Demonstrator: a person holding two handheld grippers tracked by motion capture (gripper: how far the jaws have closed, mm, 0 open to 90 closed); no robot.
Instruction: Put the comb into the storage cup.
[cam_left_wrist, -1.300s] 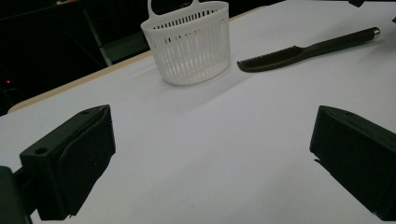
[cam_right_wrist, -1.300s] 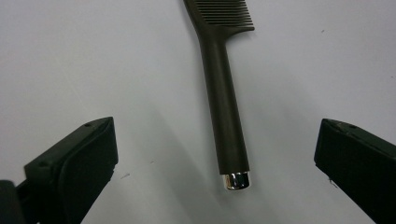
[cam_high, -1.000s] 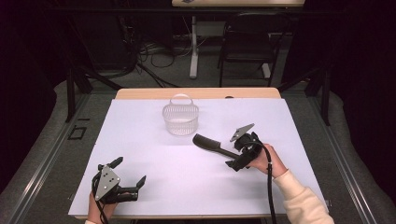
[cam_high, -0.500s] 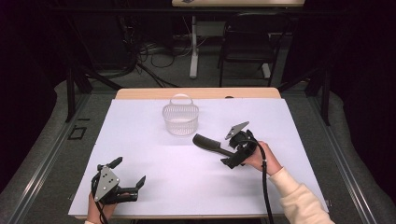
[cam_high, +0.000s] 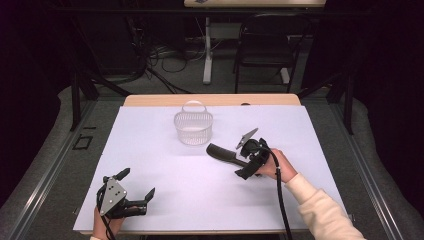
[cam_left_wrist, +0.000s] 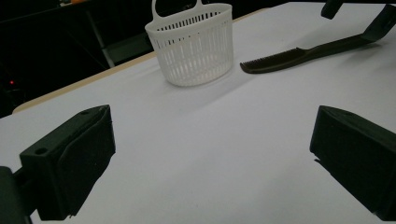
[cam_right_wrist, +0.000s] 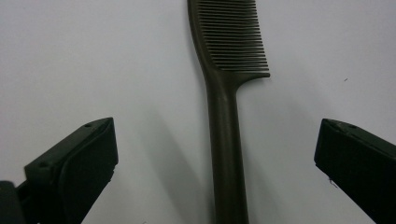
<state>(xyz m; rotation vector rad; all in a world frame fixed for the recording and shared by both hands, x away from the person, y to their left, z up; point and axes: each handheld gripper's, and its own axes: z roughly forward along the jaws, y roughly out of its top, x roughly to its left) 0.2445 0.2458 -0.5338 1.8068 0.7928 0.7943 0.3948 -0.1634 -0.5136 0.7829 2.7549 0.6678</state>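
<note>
Comb (cam_right_wrist: 224, 130) lies flat on the white table (cam_high: 165, 165) beside the empty white basket (cam_high: 193, 128), ungrasped, its handle between the spread jaws of the right gripper (cam_high: 247, 161); left gripper (cam_high: 135, 192) rests spread, idle.

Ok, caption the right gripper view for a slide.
Open right gripper straddling the handle of a dark comb on the white table.

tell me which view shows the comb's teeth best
The right gripper view: the comb lies close between open jaws, teeth distinct. The left gripper view shows it distant, beside the basket; the high view shows a dark sliver.
</note>
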